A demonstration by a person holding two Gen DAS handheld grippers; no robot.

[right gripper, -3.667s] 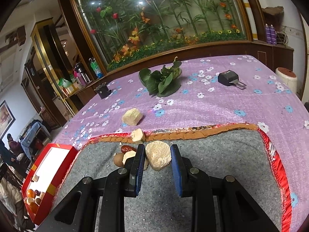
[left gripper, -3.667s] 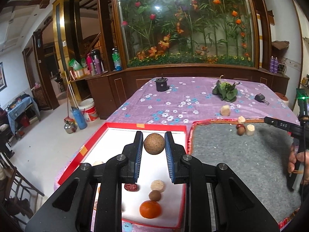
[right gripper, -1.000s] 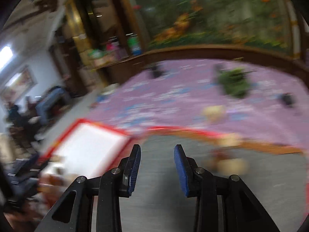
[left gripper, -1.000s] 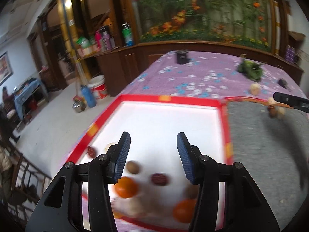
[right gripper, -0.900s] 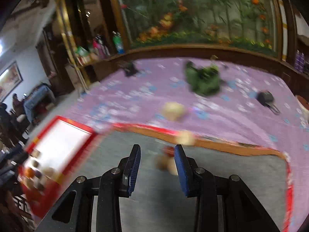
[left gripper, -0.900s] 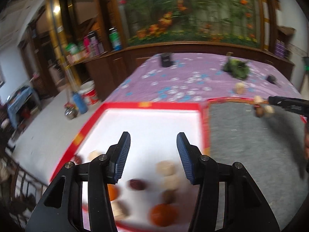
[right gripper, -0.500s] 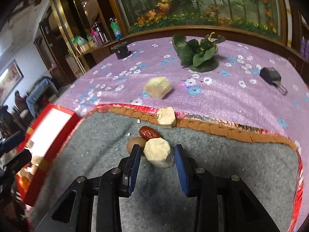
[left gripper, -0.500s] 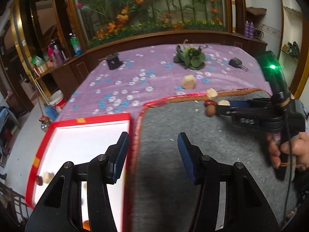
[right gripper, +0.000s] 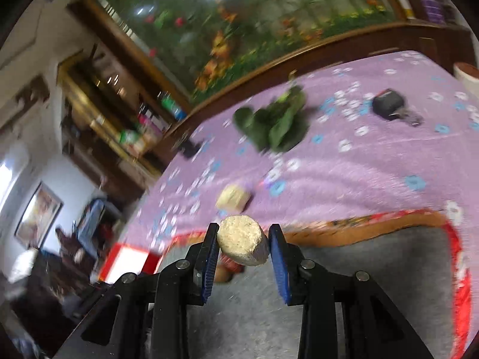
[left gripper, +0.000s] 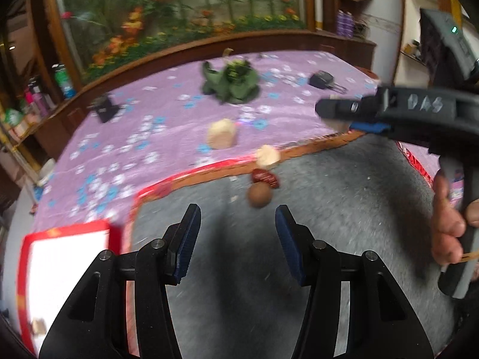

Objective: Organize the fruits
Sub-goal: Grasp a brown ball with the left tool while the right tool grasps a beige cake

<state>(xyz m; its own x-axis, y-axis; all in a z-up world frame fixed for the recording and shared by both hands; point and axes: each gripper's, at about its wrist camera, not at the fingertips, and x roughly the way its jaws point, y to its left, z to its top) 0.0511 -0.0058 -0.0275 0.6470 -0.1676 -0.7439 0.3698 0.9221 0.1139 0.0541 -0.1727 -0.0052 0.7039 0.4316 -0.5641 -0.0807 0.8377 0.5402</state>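
My left gripper point(left gripper: 238, 212) is open and empty over the grey mat point(left gripper: 329, 209). Just beyond its fingertips lie a brown round fruit point(left gripper: 259, 196) and a red date point(left gripper: 265, 177). A pale chunk point(left gripper: 267, 156) rests on the mat's far border and another point(left gripper: 222, 134) on the purple cloth. My right gripper point(right gripper: 243, 240) has its jaws closing on a pale beige chunk point(right gripper: 239, 233); both pads press its sides and it hangs above the mat. In the left wrist view that gripper point(left gripper: 335, 116) is at the upper right, held by a hand point(left gripper: 449, 224).
A red tray point(left gripper: 24, 257) with a white floor sits at the mat's left, a small pale piece inside. On the purple flowered cloth lie green leaves point(left gripper: 230, 82), a black key fob point(left gripper: 321, 79) and a small black object point(left gripper: 104, 109). A wooden cabinet rims the far side.
My left gripper swung from over the red tray to the right, over the grey mat. My right gripper came down around the pale chunk beside the date, gripped it and raised it.
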